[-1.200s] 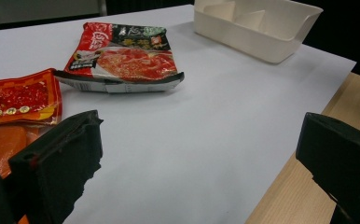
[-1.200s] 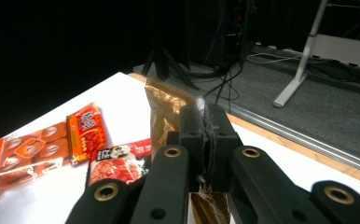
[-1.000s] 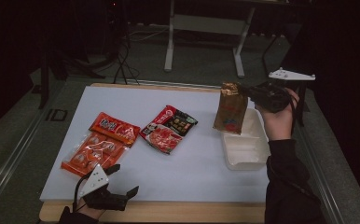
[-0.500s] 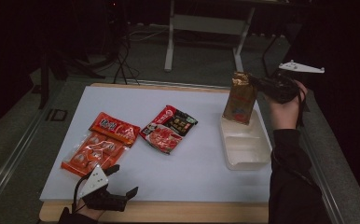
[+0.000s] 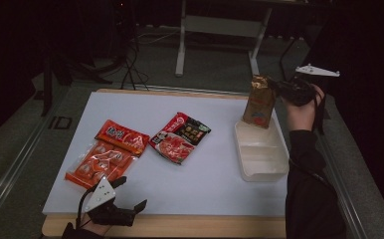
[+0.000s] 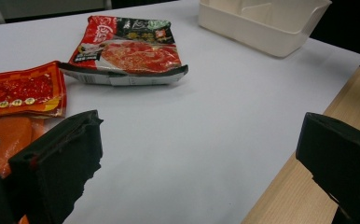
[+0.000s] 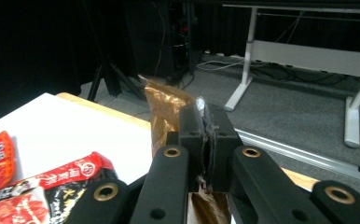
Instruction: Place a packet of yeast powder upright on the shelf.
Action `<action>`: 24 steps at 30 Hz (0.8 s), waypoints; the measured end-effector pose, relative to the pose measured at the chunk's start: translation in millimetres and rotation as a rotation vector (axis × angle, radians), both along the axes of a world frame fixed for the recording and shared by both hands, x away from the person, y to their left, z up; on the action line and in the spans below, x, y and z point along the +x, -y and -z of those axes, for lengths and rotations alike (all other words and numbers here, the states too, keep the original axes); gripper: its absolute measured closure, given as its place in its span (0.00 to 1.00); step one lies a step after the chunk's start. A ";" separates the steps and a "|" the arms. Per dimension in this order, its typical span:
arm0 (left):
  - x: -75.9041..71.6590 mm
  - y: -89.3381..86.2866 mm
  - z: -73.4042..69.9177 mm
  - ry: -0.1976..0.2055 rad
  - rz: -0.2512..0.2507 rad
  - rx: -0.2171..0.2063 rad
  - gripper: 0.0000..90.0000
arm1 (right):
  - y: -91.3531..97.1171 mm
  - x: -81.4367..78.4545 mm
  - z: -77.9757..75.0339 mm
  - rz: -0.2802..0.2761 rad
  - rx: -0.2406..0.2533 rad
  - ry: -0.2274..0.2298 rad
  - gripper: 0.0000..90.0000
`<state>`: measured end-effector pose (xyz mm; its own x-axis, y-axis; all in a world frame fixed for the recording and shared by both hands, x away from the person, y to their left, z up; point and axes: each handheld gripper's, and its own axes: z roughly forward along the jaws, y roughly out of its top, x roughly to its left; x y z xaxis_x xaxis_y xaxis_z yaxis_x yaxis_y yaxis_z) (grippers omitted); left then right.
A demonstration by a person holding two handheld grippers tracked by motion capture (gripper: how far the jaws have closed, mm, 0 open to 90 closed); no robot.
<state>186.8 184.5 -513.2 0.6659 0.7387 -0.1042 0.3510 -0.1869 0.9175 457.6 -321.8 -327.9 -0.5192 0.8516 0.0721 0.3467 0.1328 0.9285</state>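
Right hand-held gripper [image 5: 279, 89]: jaws pressed together on the top edge of the gold-brown pouch [image 5: 258, 102], which hangs below and just ahead of the jaw tips. Seen down the jaws in the right gripper view, the crimped foil [image 7: 166, 109] stands out beyond the pads.

Pouch bottom is over the far end of the white tray [image 5: 262, 172], directly beneath the hand-held gripper; cannot tell if it touches the tray floor.

Handling (judgement): light, soft foil bag, creases easily, likely slick. Best hold is the flat sealed top seam, as now; a body grip would crush the contents.

Left hand-held gripper [image 5: 125, 209]: jaws spread, empty, low at the near bench [image 5: 220, 194] edge. Orange snack pack [image 5: 105, 154] lies just ahead of it.
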 end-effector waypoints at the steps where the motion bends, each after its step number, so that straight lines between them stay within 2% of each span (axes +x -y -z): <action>1: 0.0 -0.4 0.0 0.000 -0.002 0.001 0.01 | 0.8 2.8 3.0 -0.003 0.002 -0.003 0.97; 3: 0.3 -1.0 0.6 -0.005 -0.008 0.006 0.01 | 0.5 7.7 10.6 0.004 -0.040 0.007 0.97; 6: 0.0 -1.5 0.8 -0.009 -0.008 0.005 0.01 | 2.6 12.9 19.8 0.008 -0.055 0.003 0.97; 11: -1.1 -1.7 0.5 -0.006 -0.004 0.001 0.01 | 2.5 17.1 33.0 -0.010 -0.032 -0.012 0.97; 19: -0.8 -1.9 0.5 -0.006 -0.004 0.001 0.01 | -1.8 18.6 46.4 -0.064 0.055 -0.057 0.97; 23: 0.1 -1.5 1.1 -0.007 0.005 0.006 0.01 | -1.7 20.0 57.1 -0.054 0.036 -0.097 0.97; 24: 0.4 -1.4 1.4 -0.009 0.006 0.006 0.01 | -0.5 20.4 60.5 -0.056 0.048 -0.108 0.97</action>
